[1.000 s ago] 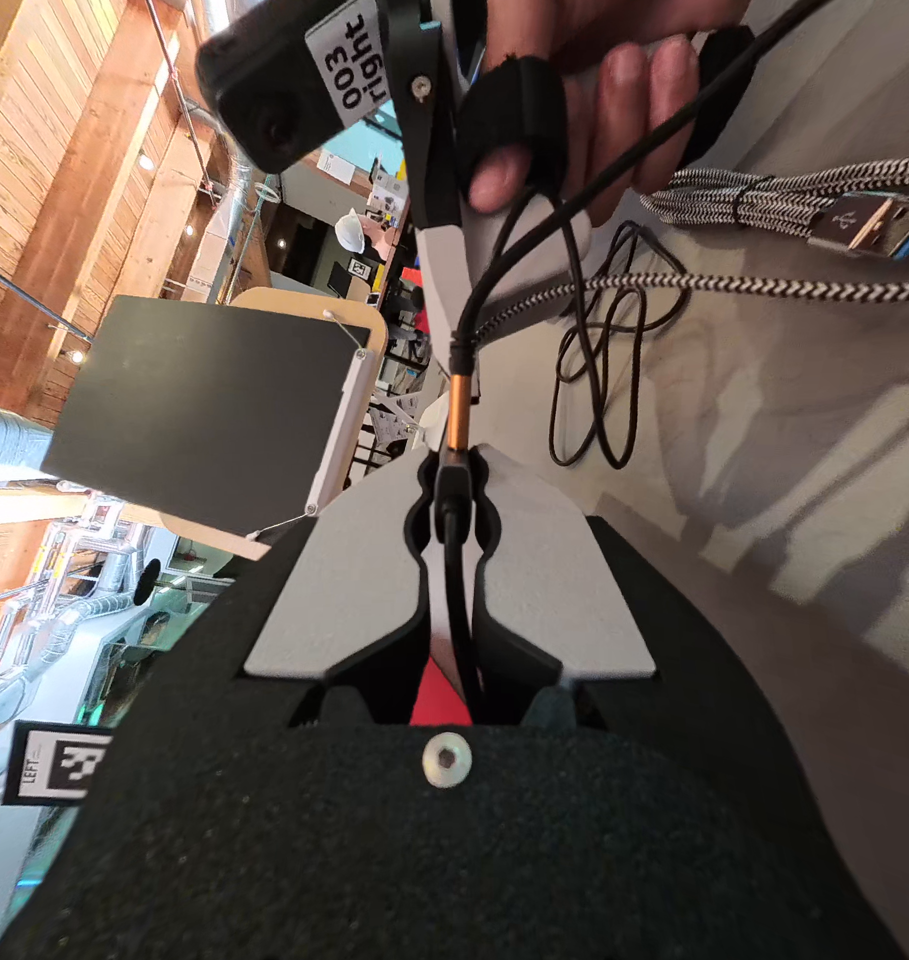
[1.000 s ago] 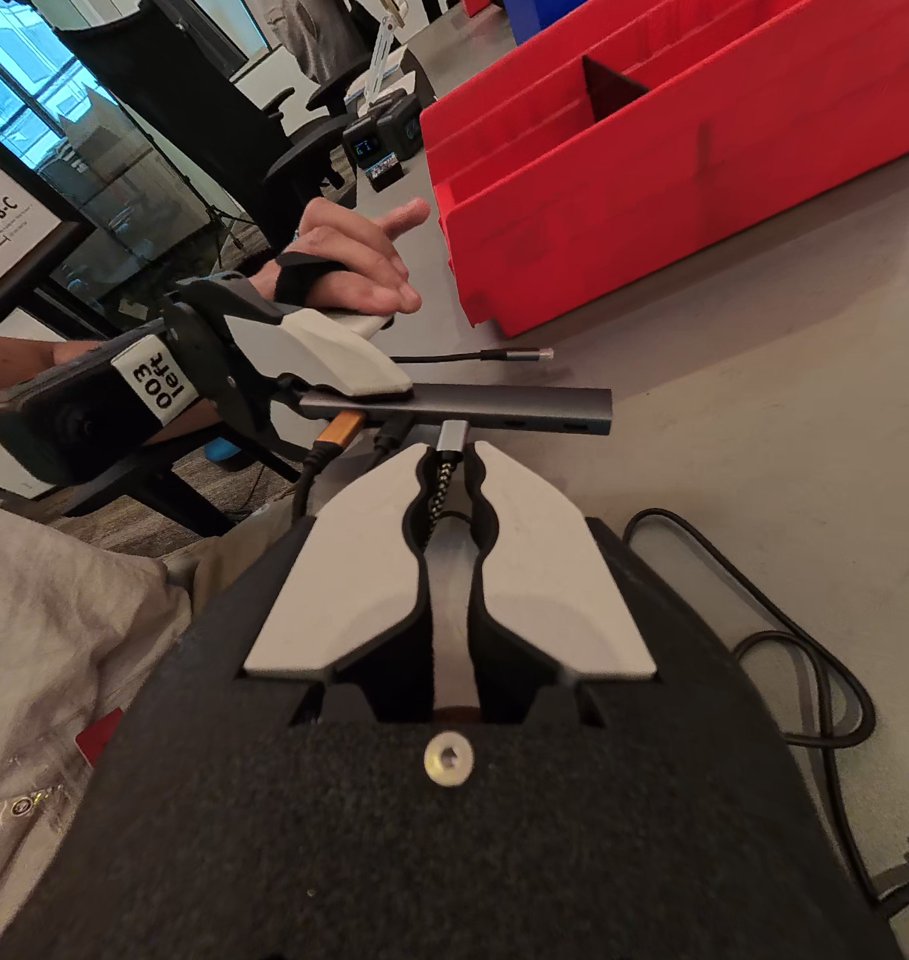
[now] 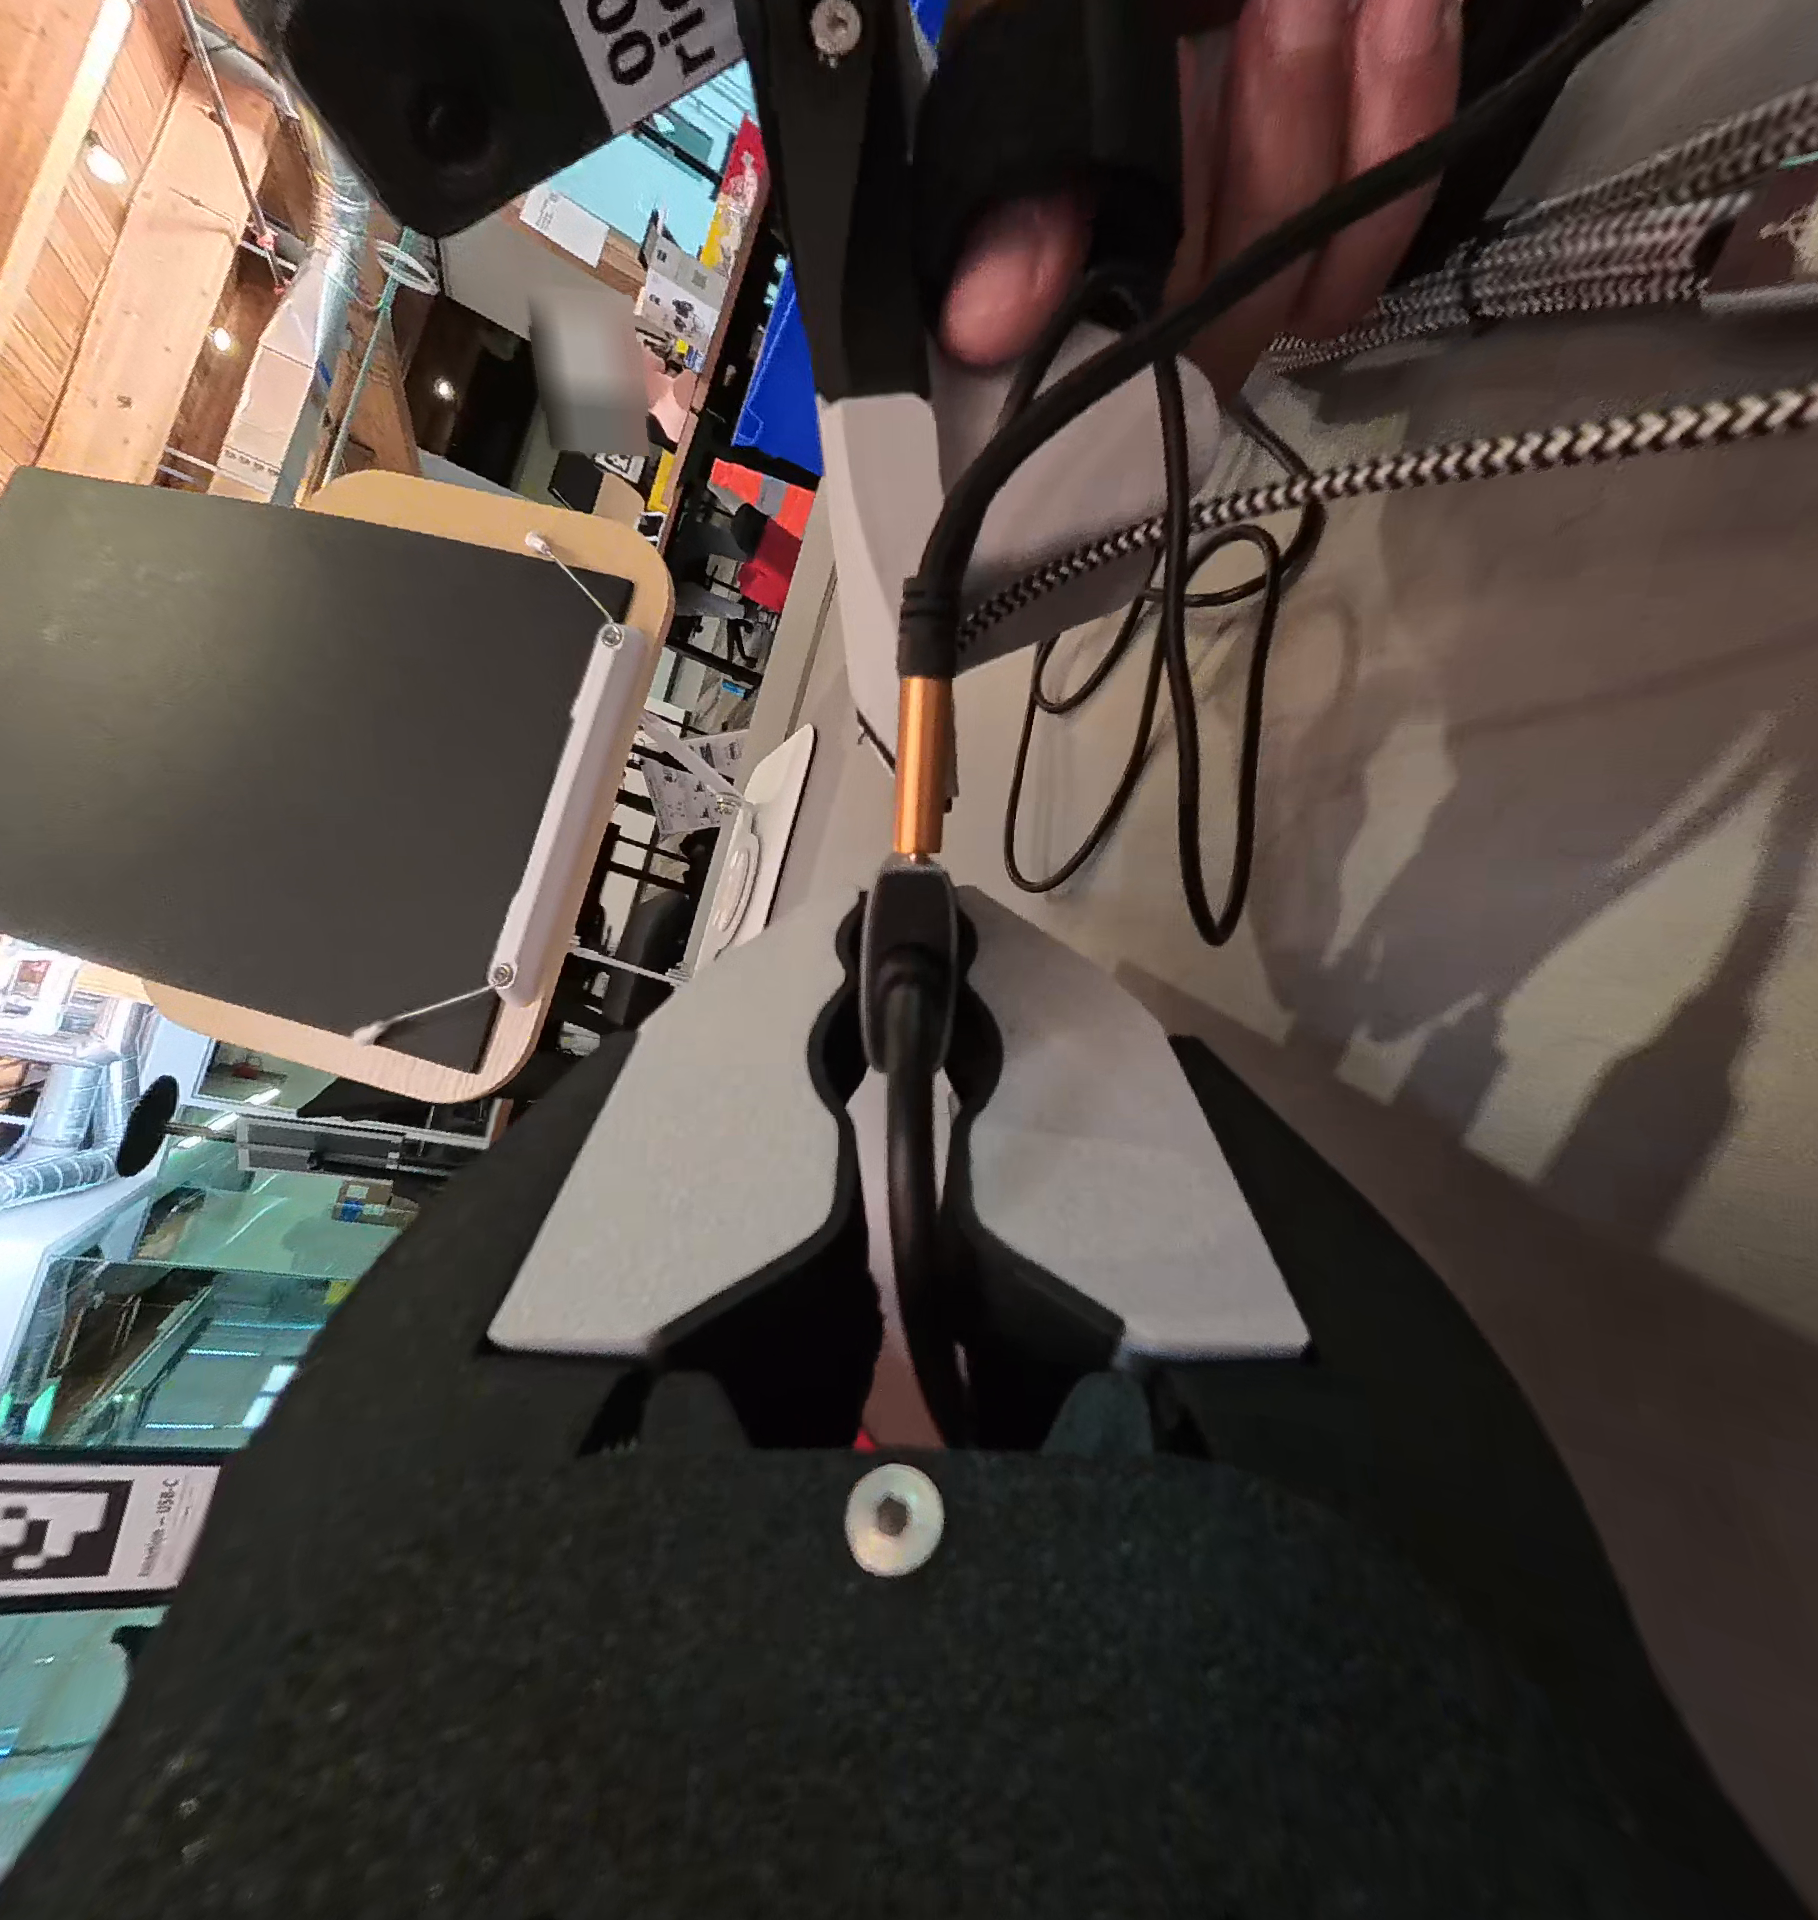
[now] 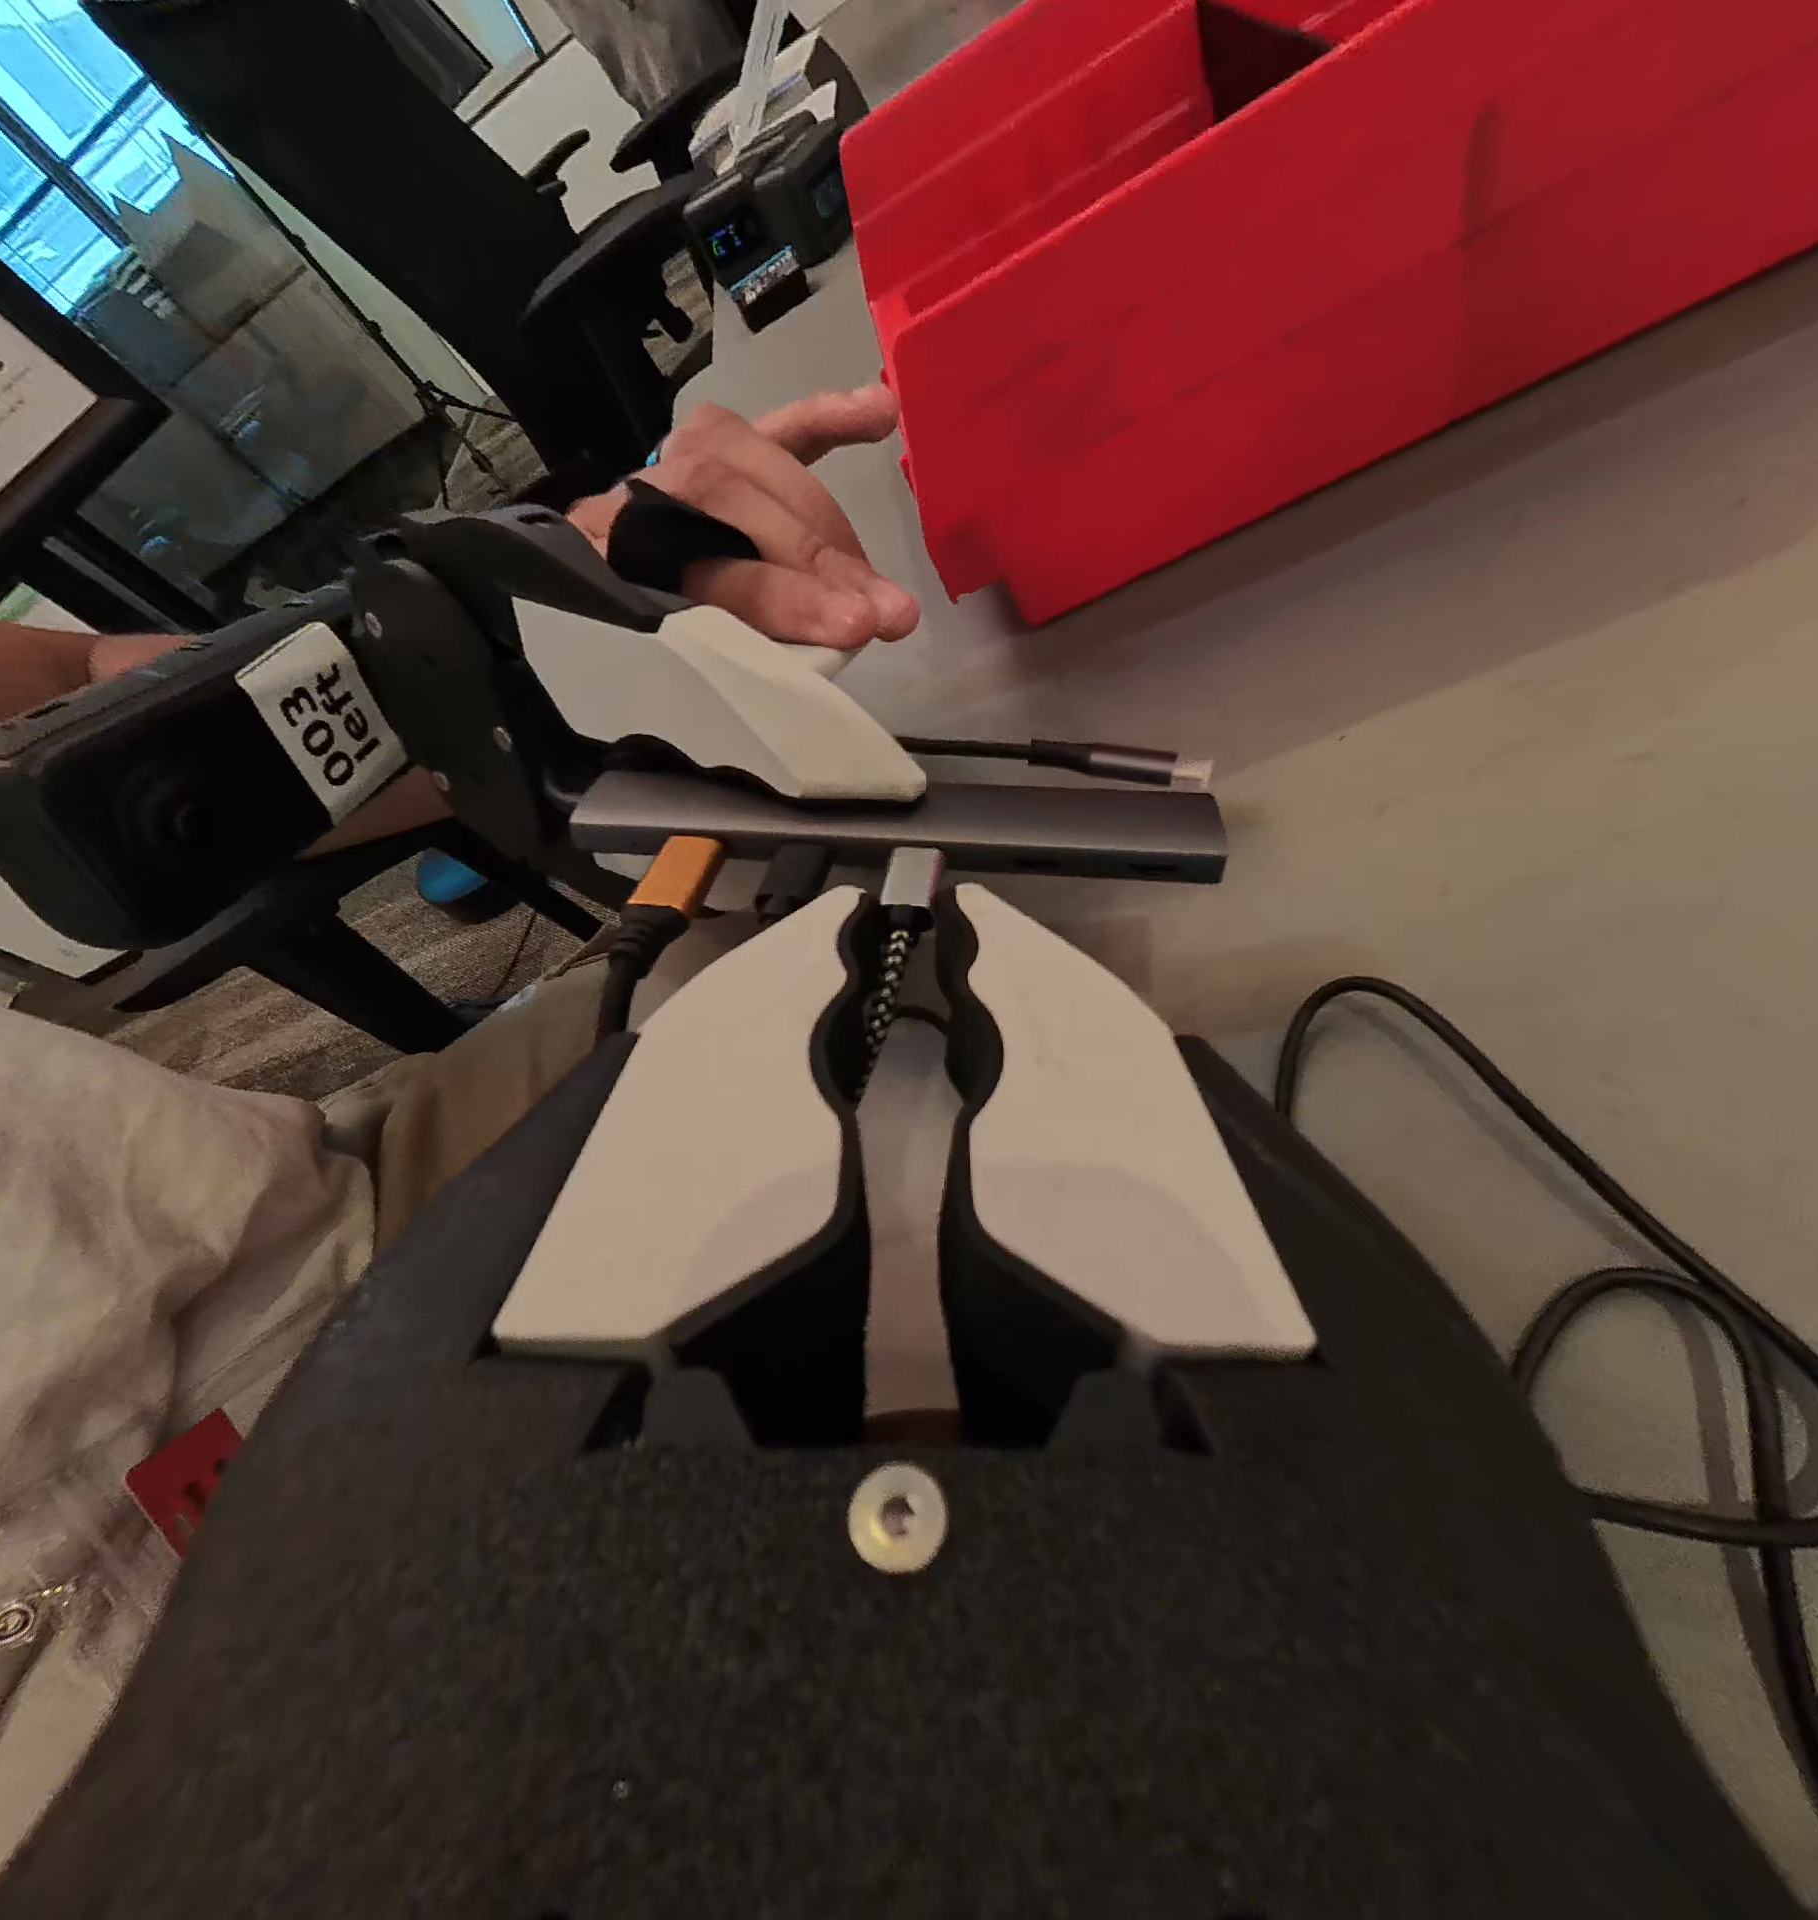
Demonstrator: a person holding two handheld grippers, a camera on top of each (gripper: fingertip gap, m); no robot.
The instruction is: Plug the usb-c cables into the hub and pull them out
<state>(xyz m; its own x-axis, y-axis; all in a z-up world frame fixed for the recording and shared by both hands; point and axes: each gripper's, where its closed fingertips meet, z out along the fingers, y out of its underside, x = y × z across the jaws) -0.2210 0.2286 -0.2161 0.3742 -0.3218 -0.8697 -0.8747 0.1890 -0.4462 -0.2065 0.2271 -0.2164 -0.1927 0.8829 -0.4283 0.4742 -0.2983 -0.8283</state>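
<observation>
Hub: a slim grey USB-C hub [image 4: 915,821] lies flat just above the table [image 4: 1507,727]; every place below is given from it.
Left gripper [image 4: 832,774]: in the right wrist view its white fingers [image 4: 780,707] are clamped on the hub's left end, one above and one below; a hand [image 4: 770,561] with a black strap sits behind it, just left of the red bin.
Left wrist view: the left gripper [image 3: 910,940] is pressed together on the hub's dark end, seen edge-on, with the hub's own black lead [image 3: 915,1195] running back between the fingers.
Orange-collared plug [image 4: 676,878]: seated in the hub's near edge, at its left end; a black cable [image 4: 619,966] trails from it toward the camera.
Black plug [image 4: 796,873]: seated in the near edge just right of the orange one.
Silver plug [image 4: 910,878]: seated in the near edge at the hub's middle, on a black-and-white braided cable [image 4: 889,987].
Right gripper [image 4: 905,925]: fingers closed on the braided cable right behind the silver plug, tips just short of the hub's edge.
Loose USB-C plug [image 4: 1123,758]: lies on the table just behind the hub, unplugged.
Red bin [image 4: 1352,312]: on the table well behind the hub.
Coiled black cable [image 4: 1663,1299]: on the table to the near right of the hub.
</observation>
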